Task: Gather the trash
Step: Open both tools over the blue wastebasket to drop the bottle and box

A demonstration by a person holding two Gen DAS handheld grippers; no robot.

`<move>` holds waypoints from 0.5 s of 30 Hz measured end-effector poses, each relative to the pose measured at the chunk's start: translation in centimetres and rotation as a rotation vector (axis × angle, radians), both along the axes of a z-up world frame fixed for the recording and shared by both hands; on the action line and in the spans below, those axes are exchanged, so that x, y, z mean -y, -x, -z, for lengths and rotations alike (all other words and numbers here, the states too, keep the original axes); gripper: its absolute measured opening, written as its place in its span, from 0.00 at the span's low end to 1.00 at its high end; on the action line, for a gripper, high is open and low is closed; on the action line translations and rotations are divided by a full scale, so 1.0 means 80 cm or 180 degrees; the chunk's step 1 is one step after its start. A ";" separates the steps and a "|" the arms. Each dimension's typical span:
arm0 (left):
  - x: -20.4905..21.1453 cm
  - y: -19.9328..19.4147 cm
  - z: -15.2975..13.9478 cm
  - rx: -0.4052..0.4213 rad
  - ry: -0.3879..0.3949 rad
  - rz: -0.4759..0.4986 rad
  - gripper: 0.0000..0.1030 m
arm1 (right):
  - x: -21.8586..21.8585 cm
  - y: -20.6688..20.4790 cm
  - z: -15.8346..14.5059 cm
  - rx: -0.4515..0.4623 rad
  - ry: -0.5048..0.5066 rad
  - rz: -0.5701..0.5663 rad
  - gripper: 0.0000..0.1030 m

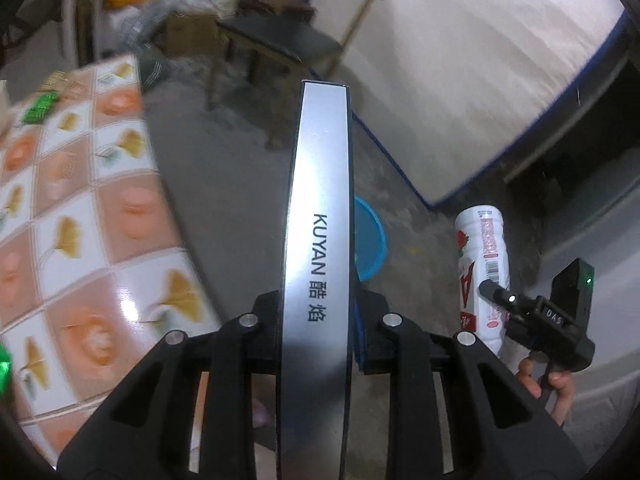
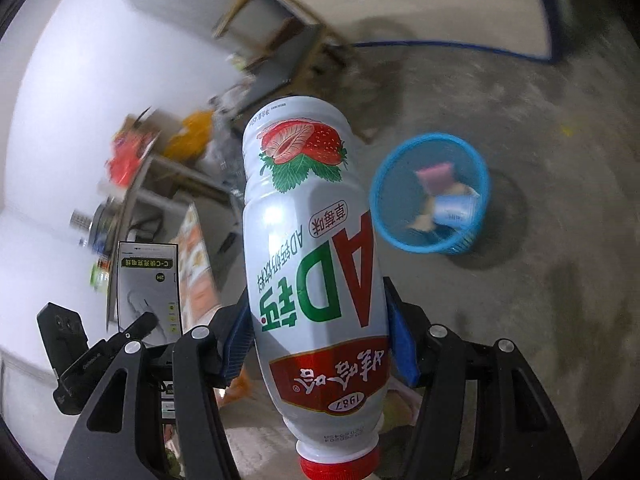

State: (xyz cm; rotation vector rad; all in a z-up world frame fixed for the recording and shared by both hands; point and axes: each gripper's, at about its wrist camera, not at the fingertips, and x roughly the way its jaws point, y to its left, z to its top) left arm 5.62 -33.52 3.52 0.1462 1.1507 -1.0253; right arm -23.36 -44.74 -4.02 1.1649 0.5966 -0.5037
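Concrete floor (image 2: 540,320) underfoot, grey and stained. White mattress with blue edging (image 1: 480,80) propped along the far side of the left wrist view. Table under a tiled ginkgo-leaf oilcloth (image 1: 80,220) at left of the same view, with a green wrapper (image 1: 38,108) near its far end. Wooden chair with a dark seat (image 1: 280,40) beyond the table, blurred. Blue mesh waste basket (image 2: 478,168) standing upright on the floor, well apart from both grippers, holding a pink packet (image 2: 434,174) and a white-and-blue carton (image 2: 454,208). Flat silver "KUYAN" cable box (image 1: 316,240) clamped edge-on in the left gripper (image 1: 316,332), pads pressing both faces, box projecting forward over the floor. White strawberry AD-calcium drink bottle (image 2: 312,260) gripped around the body by the right gripper (image 2: 316,340), blue pads (image 2: 402,344) tight on both sides, red cap (image 2: 340,466) toward the camera, base pointing away. Bare fingers (image 1: 560,388) wrapped on the right gripper handle.
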 end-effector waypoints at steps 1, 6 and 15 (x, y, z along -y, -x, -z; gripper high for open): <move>0.019 0.003 0.011 -0.0077 -0.0062 0.0078 0.23 | 0.004 0.009 0.013 -0.0009 -0.0088 0.0051 0.56; 0.090 0.005 0.053 -0.0361 -0.0271 0.0278 0.23 | 0.029 0.013 0.068 0.0018 -0.0473 0.0144 0.56; 0.247 -0.038 0.092 -0.0034 -0.0487 0.0245 0.78 | 0.150 -0.075 0.146 0.0110 -0.0811 0.0429 0.80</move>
